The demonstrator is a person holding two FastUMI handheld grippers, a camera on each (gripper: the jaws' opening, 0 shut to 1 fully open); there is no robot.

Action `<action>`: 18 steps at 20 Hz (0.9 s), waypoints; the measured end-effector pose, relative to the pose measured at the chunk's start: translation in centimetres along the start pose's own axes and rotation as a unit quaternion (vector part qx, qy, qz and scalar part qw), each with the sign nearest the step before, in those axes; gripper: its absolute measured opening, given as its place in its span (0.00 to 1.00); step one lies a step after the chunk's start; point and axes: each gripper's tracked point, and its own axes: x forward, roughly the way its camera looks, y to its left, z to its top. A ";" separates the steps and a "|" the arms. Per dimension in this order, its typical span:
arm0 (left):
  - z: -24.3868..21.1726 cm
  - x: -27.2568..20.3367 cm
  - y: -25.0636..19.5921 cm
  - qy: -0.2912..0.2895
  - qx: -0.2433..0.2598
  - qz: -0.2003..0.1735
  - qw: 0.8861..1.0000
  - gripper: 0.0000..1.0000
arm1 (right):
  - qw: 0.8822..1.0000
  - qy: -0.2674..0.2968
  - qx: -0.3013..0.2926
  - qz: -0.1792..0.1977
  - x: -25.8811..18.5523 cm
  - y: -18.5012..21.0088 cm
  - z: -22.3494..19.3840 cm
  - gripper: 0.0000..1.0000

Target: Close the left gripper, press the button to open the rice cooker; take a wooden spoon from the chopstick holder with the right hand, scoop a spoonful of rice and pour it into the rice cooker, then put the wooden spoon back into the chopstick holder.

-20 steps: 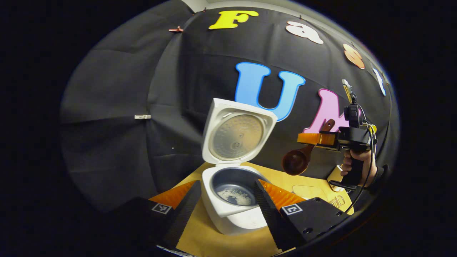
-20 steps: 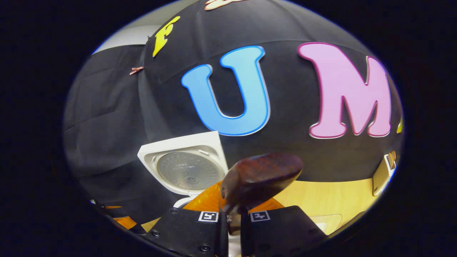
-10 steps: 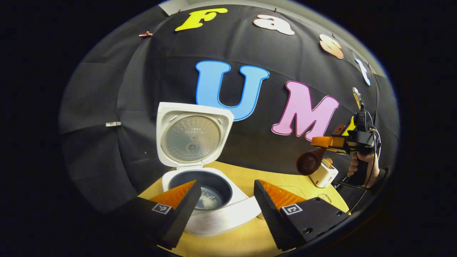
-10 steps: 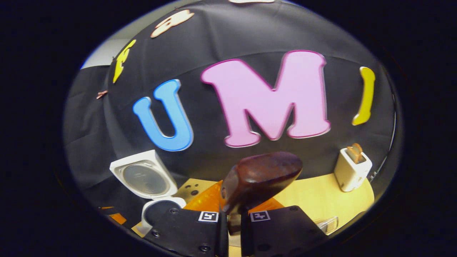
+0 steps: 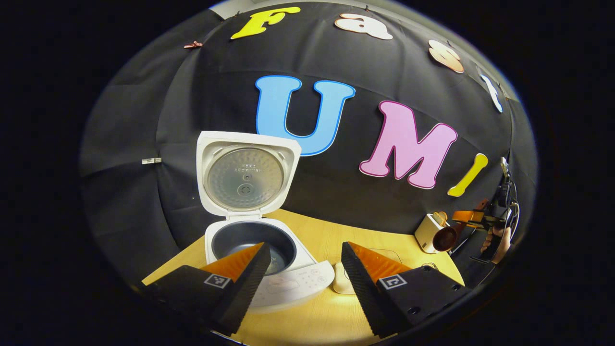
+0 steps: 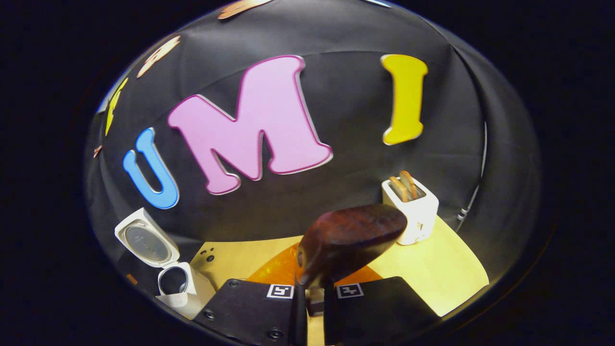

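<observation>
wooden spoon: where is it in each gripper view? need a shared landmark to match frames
Left gripper view: wooden spoon far right, small, held by the right gripper, bowl beside the white toaster.
Right gripper view: wooden spoon bottom centre, large, clamped in that gripper's own jaws.
Shared landmark: rice cooker's raised lid.

The left gripper point(image 5: 302, 274) has two wedge-shaped fingers with ribbed inner faces, set on black blocks that each carry a small square black-and-white marker, and the block on the right shows round screw holes. The right gripper point(image 6: 311, 300) has two flat black plates, each with the same sort of square marker near its inner corner and dark screws toward the lower edge. Seen from the left gripper view, it has a black body with thin cables looping behind it, held by a hand point(image 5: 497, 239) in a dark sleeve.
</observation>
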 end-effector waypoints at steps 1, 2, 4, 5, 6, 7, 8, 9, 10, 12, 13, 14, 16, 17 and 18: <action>-0.2 0.0 -0.3 0.002 0.001 0.004 1.000 0.95 | 1.000 0.006 0.006 -0.006 0.3 -1.2 -0.6 0.17; -0.4 0.0 -0.6 0.005 0.000 0.006 1.000 0.96 | 1.000 0.011 0.008 -0.014 0.5 -2.6 -1.3 0.17; -0.8 0.0 -1.3 0.008 -0.004 0.010 1.000 0.96 | 0.999 0.024 0.006 -0.029 0.8 -4.9 -2.6 0.17; -1.0 0.0 -1.5 0.011 -0.010 0.013 1.000 0.96 | 0.999 0.032 0.010 -0.034 1.2 -5.9 -3.5 0.18; -1.3 0.0 -1.7 0.016 -0.020 0.015 1.000 0.96 | 0.998 0.041 0.014 -0.036 1.4 -6.4 -4.4 0.17; -1.5 -0.1 -2.0 0.020 -0.032 0.016 0.999 0.96 | 0.998 0.049 0.017 -0.040 1.7 -7.1 -5.3 0.17; -1.7 -0.2 -2.0 0.022 -0.039 0.021 0.999 0.96 | 0.997 0.059 0.021 -0.045 1.6 -7.7 -6.6 0.17; -1.7 -0.2 -2.0 0.024 -0.042 0.027 0.998 0.96 | 0.996 0.067 0.022 -0.048 1.6 -8.2 -7.6 0.17; -1.8 -0.4 -2.0 0.025 -0.043 0.031 0.998 0.92 | 0.995 0.076 0.025 -0.052 1.8 -8.8 -8.5 0.18; -2.1 -0.6 -2.2 0.030 -0.038 0.036 0.998 0.96 | 0.994 0.093 0.036 -0.053 2.0 -9.1 -10.7 0.17; -2.2 -0.8 -2.2 0.032 -0.035 0.038 0.998 0.96 | 0.993 0.100 0.039 -0.053 2.2 -9.3 -11.5 0.17; -2.4 -0.9 -2.3 0.034 -0.032 0.040 0.998 0.96 | 0.992 0.105 0.039 -0.055 2.4 -9.6 -12.3 0.18; -2.4 -0.9 -2.7 0.035 -0.029 0.041 0.998 0.96 | 0.991 0.111 0.030 -0.062 2.8 -10.1 -13.3 0.17; -2.5 -0.9 -2.9 0.035 -0.027 0.040 0.998 0.96 | 0.991 0.116 0.028 -0.063 3.0 -10.3 -13.8 0.18; -2.5 -1.0 -3.2 0.035 -0.025 0.040 0.998 0.96 | 0.990 0.119 0.028 -0.063 3.2 -10.3 -14.4 0.18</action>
